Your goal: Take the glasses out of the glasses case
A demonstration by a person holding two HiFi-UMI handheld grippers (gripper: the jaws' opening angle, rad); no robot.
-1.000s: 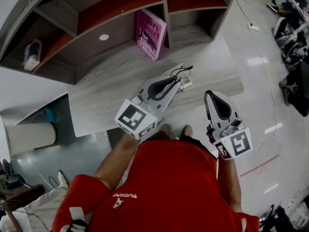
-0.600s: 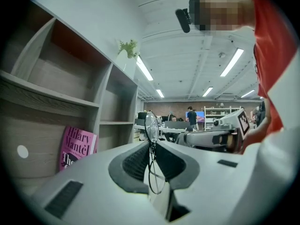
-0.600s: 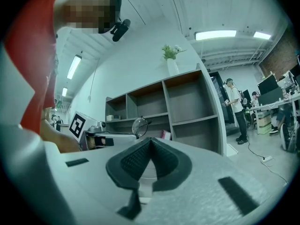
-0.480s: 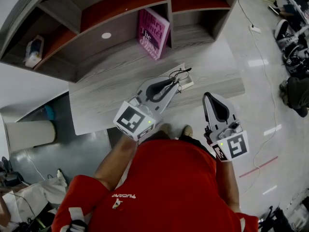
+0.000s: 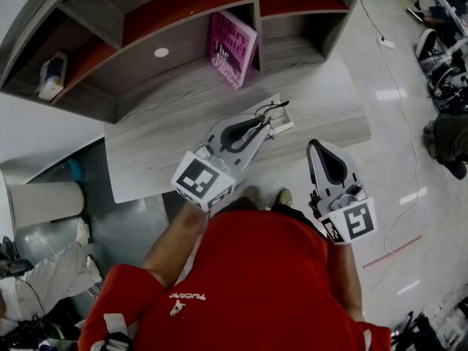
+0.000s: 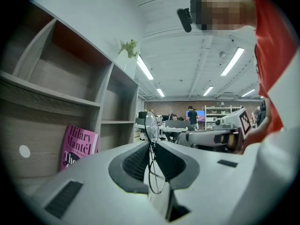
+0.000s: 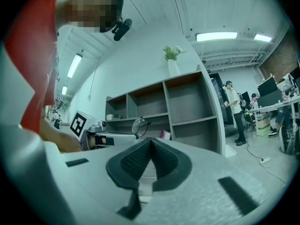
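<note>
Thin black wire-rimmed glasses (image 5: pixel 274 110) are held above the grey table (image 5: pixel 161 137), with my left gripper (image 5: pixel 267 125) shut on them. In the left gripper view the glasses (image 6: pixel 151 124) stand on edge between the dark pads, one lens rising above the tips of my left gripper (image 6: pixel 152 144). The white glasses case (image 5: pixel 286 127) lies on the table just under them. My right gripper (image 5: pixel 316 146) hovers to the right, off the table's front edge, shut with nothing in it (image 7: pixel 150 140). From the right gripper view, the glasses (image 7: pixel 139 124) show at the left gripper's tip.
A pink book (image 5: pixel 232 48) leans in the shelf unit (image 5: pixel 252 6) behind the table. A small box (image 5: pixel 50 79) sits in a left shelf bay. Cables and shoes lie on the floor (image 5: pixel 395 86) to the right. A person stands by desks (image 7: pixel 233 109).
Both grippers stay where they were, the glasses still in the left one. A person at the lower left edge of the head view has shifted.
</note>
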